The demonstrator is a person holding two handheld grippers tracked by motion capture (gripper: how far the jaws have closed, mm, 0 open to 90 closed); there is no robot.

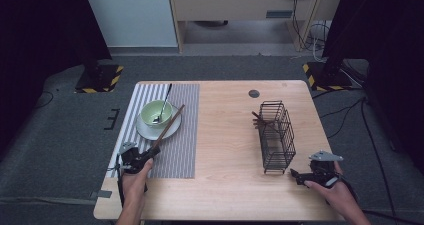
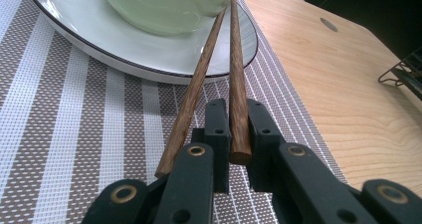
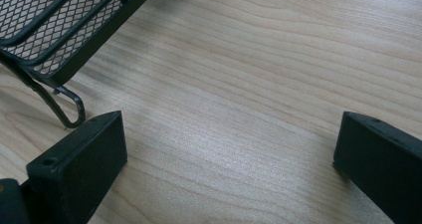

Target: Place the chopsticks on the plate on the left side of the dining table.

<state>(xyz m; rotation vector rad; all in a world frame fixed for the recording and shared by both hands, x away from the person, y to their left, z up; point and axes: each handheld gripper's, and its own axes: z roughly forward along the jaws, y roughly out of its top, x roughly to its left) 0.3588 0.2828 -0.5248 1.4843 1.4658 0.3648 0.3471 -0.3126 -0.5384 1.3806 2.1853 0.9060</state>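
Beside the white plate point(image 2: 149, 59), the left tool point(image 2: 238, 129) is clamped on one dark wooden chopstick point(image 2: 238, 94); its twin point(image 2: 191, 94) lies loose alongside, both leaning on the plate against the green bowl point(image 2: 169, 5). Far from the plate, near the wire basket point(image 3: 59, 30), the right tool point(image 3: 229, 154) stands wide, holding nothing.

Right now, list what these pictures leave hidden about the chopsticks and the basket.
- Chopsticks: far tips cut off by the left gripper view's top edge, beside the bowl.
- Basket: contents too small in the high view; the right gripper view cuts it at a corner.
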